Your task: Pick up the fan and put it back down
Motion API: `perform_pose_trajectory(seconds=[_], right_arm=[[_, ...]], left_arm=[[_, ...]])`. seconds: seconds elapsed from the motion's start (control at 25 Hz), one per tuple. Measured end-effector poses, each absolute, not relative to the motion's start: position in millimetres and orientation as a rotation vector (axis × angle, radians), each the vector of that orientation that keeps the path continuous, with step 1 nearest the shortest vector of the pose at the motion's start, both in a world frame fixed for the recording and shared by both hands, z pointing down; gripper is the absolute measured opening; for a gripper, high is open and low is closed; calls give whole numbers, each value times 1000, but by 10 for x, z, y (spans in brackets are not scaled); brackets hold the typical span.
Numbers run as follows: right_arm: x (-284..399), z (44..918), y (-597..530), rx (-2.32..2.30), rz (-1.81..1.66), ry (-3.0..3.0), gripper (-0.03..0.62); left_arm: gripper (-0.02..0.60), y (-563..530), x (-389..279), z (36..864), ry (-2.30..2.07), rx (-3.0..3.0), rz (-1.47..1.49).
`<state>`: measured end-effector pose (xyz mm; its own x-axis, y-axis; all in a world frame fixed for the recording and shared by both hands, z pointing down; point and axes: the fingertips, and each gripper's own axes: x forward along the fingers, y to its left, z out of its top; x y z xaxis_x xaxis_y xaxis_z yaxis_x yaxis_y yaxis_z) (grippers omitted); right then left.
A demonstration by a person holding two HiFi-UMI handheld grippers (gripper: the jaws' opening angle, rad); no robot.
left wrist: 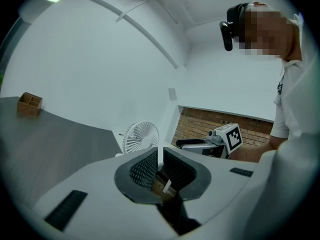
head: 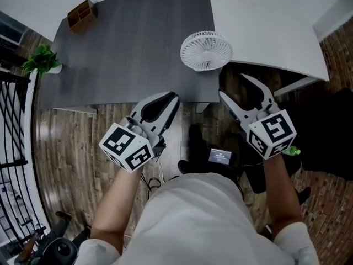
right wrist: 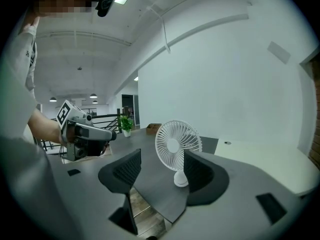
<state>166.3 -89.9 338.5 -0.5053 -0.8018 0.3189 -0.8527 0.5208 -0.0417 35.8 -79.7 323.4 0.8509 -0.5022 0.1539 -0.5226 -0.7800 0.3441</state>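
Observation:
A small white fan (head: 206,51) stands upright on its round foot near the right front corner of the dark grey table (head: 132,48). Both grippers hang over the floor, short of the table's front edge. My left gripper (head: 174,99) is to the left of the fan, its ribbed pads (left wrist: 145,168) close together with nothing between them. My right gripper (head: 234,86) is just below and right of the fan, jaws wide apart and empty. In the right gripper view the fan (right wrist: 176,140) shows between the spread jaws (right wrist: 161,169), still beyond them. The fan (left wrist: 141,136) also appears past the left gripper (left wrist: 160,156).
A wooden organiser box (head: 83,14) sits at the table's far left corner and a potted plant (head: 43,59) at its left edge. A white desk (head: 265,21) adjoins on the right. A black railing (head: 11,148) runs along the left, over wood flooring.

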Motion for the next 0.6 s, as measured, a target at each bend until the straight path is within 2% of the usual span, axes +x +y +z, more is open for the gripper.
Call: perform_pose_trajectory(seconds=[0.24, 0.28, 0.44, 0.6], right_arm=[[1547, 3337, -680, 1356, 273, -2515, 265], [1527, 3320, -647, 1356, 268, -2515, 245], [1456, 3241, -533, 1361, 287, -2530, 71], [1363, 3147, -407, 1352, 413, -2613, 15]], left_arm=[[37, -601, 346, 3153, -747, 2664, 61], [37, -572, 333, 3138, -748, 2664, 59], [37, -469, 264, 3081, -755, 2654, 47], [37, -330, 220, 3021, -742, 2645, 25]])
